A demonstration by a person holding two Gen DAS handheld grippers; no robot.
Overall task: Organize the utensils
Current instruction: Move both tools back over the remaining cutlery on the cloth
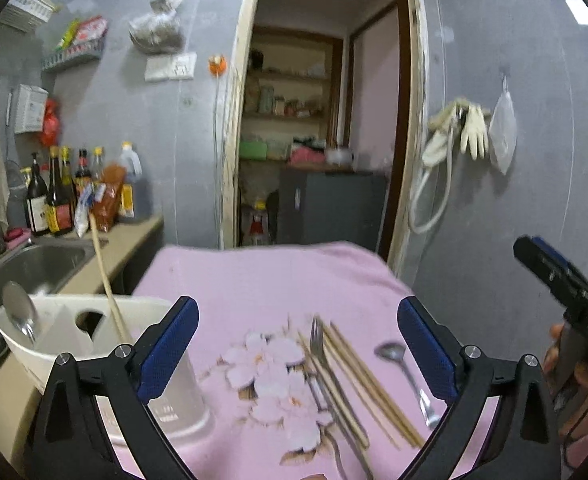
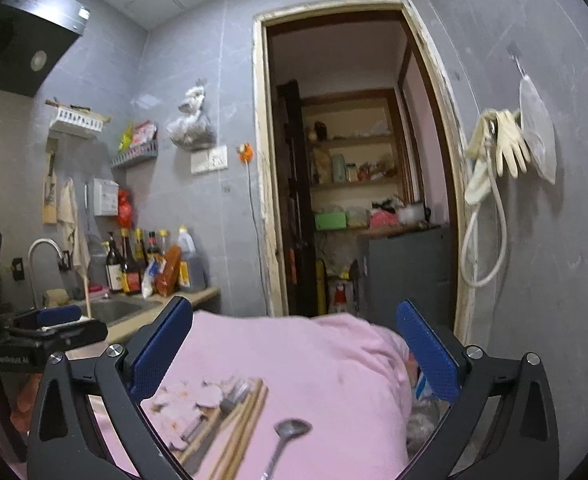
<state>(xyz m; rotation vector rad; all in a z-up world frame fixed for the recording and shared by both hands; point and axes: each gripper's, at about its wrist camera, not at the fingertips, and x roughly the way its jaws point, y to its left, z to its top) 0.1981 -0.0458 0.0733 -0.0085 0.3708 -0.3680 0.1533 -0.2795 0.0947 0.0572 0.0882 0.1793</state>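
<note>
On the pink flowered cloth (image 1: pixel 262 280) lie a fork (image 1: pixel 319 354), several wooden chopsticks (image 1: pixel 368 380) and a metal spoon (image 1: pixel 404 372), side by side. My left gripper (image 1: pixel 298 344) hangs open just above them, nothing between its blue pads. At its left stands a white utensil holder (image 1: pixel 74 344) with a spoon (image 1: pixel 20 314) and a chopstick (image 1: pixel 106 280) upright in it. My right gripper (image 2: pixel 294 352) is open too, empty, over the same cloth (image 2: pixel 314 360); the spoon (image 2: pixel 288 434), chopsticks (image 2: pixel 242 428) and fork (image 2: pixel 230 398) lie below it.
A steel sink (image 1: pixel 34 268) and sauce bottles (image 1: pixel 60 192) line the counter at left. A doorway (image 1: pixel 318 140) opens behind the table. Gloves and a hose (image 1: pixel 460 132) hang on the right wall. The other gripper (image 1: pixel 562 284), held by a hand, shows at the right edge.
</note>
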